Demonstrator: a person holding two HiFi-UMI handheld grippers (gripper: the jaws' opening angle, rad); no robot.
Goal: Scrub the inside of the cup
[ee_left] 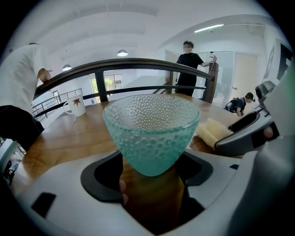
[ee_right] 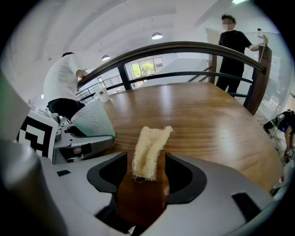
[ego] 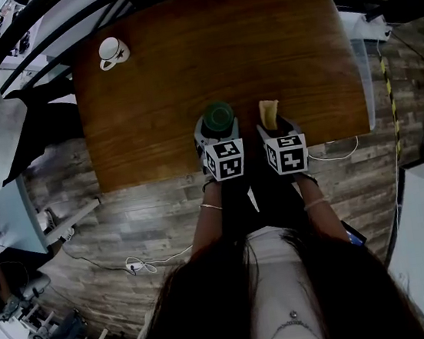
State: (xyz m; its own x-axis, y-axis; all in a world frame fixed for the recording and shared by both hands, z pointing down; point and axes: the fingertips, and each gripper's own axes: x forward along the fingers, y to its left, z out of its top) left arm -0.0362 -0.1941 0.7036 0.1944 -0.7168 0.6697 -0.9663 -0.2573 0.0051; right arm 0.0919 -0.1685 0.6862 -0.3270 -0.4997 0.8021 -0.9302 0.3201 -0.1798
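Brown, polished wood forms the broad rounded surface (ego: pixel 259 58) that fills the upper middle of the head view. Both tools are at its near edge, just beside each other, probably so that cup and scrubber can meet without reaching.

In the lower centre of the left gripper view, the left gripper (ee_left: pixel 150 182) frames the pale green, dimpled glass cup (ee_left: pixel 151 133). The cup is upright with its mouth facing up, which leaves the inside open to a scrubber coming from above or from the side. The jaws are spread wide, one on each side of the cup's narrow base. A sliver of wood shows between the base and each dark pad, so I judge that they flank the cup and do not clamp it. The cup seems to rest on the surface.

At the bottom centre of the right gripper view, the right gripper (ee_right: pixel 145 174) has its jaws closed on the lower end of a cream, fibrous loofah strip (ee_right: pixel 150 150). Most of the strip stands free above the jaws, a sensible hold for pushing the free end down into the cup. In this view the cup is at the middle left, near the strip but not touching it.

A small white ceramic mug (ego: pixel 113 52) sits well apart in the upper left of the head view and plays no part here.
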